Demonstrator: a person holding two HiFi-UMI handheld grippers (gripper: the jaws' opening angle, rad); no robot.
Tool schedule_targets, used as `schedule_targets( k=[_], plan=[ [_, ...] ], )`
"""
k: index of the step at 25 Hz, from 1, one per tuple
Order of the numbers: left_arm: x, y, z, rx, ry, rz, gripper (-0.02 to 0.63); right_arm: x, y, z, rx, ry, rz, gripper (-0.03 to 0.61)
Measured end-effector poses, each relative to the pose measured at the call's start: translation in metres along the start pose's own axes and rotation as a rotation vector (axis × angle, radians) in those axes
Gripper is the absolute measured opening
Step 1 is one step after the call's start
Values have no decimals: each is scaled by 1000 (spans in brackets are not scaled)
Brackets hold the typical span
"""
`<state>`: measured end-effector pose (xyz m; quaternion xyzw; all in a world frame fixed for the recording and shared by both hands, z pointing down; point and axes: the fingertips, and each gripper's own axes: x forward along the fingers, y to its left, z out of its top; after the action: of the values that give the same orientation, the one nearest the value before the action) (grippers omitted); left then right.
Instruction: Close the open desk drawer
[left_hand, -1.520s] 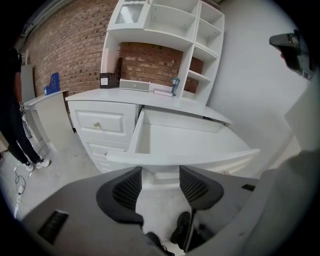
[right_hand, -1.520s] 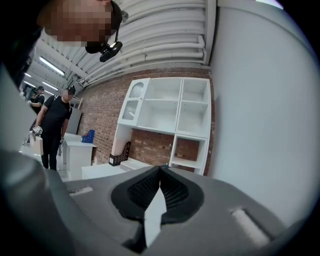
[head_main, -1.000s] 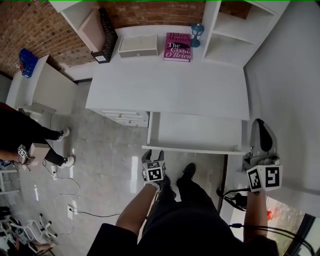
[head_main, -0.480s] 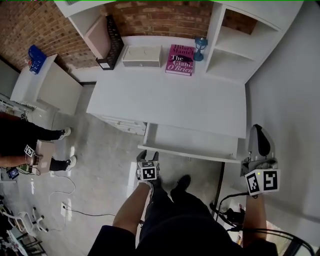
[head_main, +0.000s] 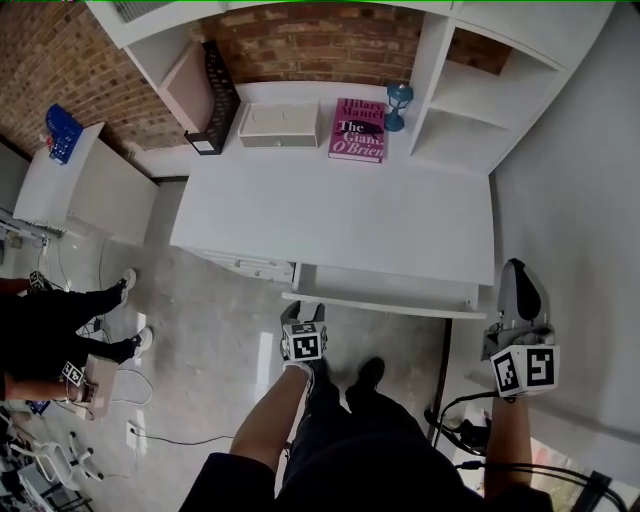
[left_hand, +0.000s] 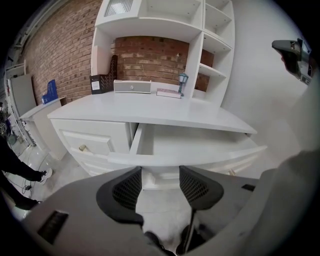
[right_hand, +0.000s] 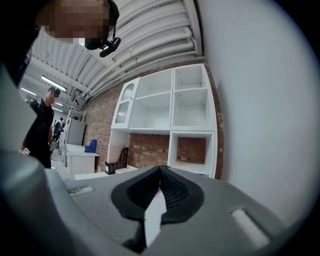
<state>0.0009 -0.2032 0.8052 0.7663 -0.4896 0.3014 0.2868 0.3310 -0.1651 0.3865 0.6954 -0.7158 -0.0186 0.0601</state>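
Observation:
The white desk (head_main: 330, 200) has its centre drawer (head_main: 385, 292) pulled out a short way, showing as a narrow strip under the desktop. In the left gripper view the drawer (left_hand: 200, 142) is empty inside. My left gripper (head_main: 303, 312) is at the left end of the drawer front (left_hand: 185, 159). Its jaws are open, and the left gripper (left_hand: 160, 176) holds nothing between its pads. Whether the tips touch the front I cannot tell. My right gripper (head_main: 521, 275) is off the desk's right end by the wall. The right gripper (right_hand: 160, 172) is shut and points up at the shelves.
On the desktop's back stand a pink book (head_main: 357, 128), a white box (head_main: 277, 123), a blue lantern (head_main: 398, 100) and a black file holder (head_main: 215, 85). Shelves (head_main: 470, 90) rise at the back right. Side drawers (head_main: 250, 266) sit left of the knee space. Another person (head_main: 60, 335) stands at far left; cables (head_main: 150, 432) lie on the floor.
The drawer has slid in under the desktop, from far out to a narrow strip. My left gripper followed its front toward the desk. The right gripper stayed by the wall.

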Motion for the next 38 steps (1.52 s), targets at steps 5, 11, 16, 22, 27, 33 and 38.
schedule_targets(
  k=[5,11,16,22,27,33,38],
  plan=[
    [16,3,18,3,0,-4,235,18,12,-2,-24,18,7,5],
    [38,2,37,-3,-8,8,234,39,14,-3,-32,35,7,5],
    [48,5,53,-9,-12,9,234,55,16,-2,-35,45,15,5],
    [59,6,65,-57,-20,15,235,66,15,-1,-29,57,19,5],
    [70,1,73,-51,-30,6,234,60,11,-8,-34,73,3,5],
    [71,7,75,-56,-31,8,232,59,13,-8,-28,66,-6,5],
    [53,-2,68,34,10,-48,232,60,19,-4,-14,43,-12,5]
  ],
)
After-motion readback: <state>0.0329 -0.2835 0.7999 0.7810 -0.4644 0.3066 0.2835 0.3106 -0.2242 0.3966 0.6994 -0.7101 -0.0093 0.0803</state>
